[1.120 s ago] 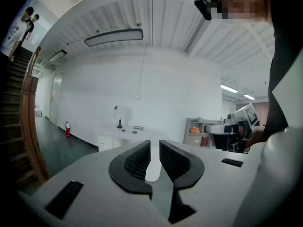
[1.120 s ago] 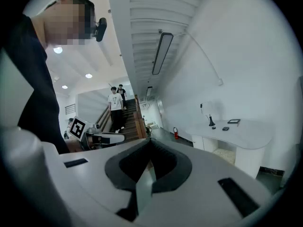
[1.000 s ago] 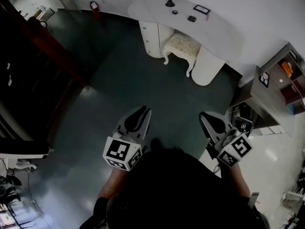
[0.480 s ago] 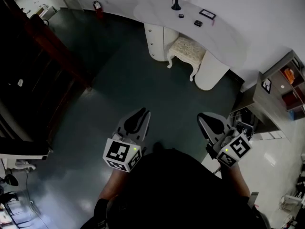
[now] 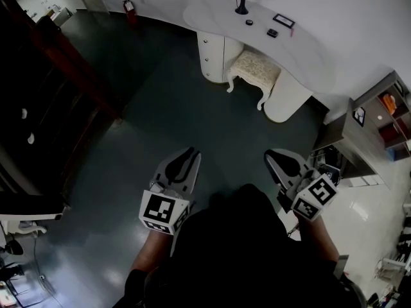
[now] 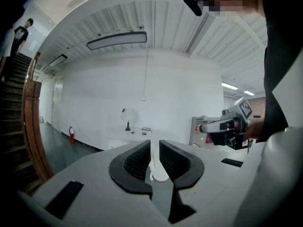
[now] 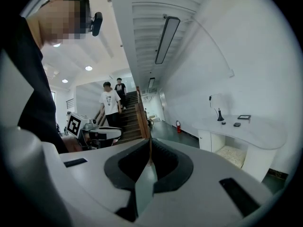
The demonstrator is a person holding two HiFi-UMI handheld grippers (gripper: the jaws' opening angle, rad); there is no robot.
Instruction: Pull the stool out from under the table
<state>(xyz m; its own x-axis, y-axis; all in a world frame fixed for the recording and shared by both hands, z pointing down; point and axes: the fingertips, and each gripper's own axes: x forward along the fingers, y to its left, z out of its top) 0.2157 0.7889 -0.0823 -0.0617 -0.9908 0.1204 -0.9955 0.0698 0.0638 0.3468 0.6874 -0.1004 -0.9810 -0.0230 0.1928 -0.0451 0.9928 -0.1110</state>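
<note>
The stool (image 5: 255,69), white with a patterned cushion and curved legs, stands tucked under the curved white table (image 5: 302,43) at the far wall; it also shows in the right gripper view as the stool (image 7: 231,155) below the table (image 7: 255,134). My left gripper (image 5: 185,158) and right gripper (image 5: 277,158) are held side by side over the dark floor, well short of the stool and pointing toward it. The left gripper (image 6: 155,144) has a narrow gap between its jaws with nothing in it. The right gripper (image 7: 150,143) is shut and empty.
On the table stand a black lamp (image 5: 242,6) and small dark items (image 5: 273,33). A dark wooden staircase (image 5: 64,63) runs along the left, a red fire extinguisher (image 5: 128,6) by the wall. A grey shelf unit (image 5: 372,127) stands right. People (image 7: 111,103) are on the stairs.
In the head view the table and stool have slid down and to the right as I move toward them. Both grippers keep the same pose and jaw gap.
</note>
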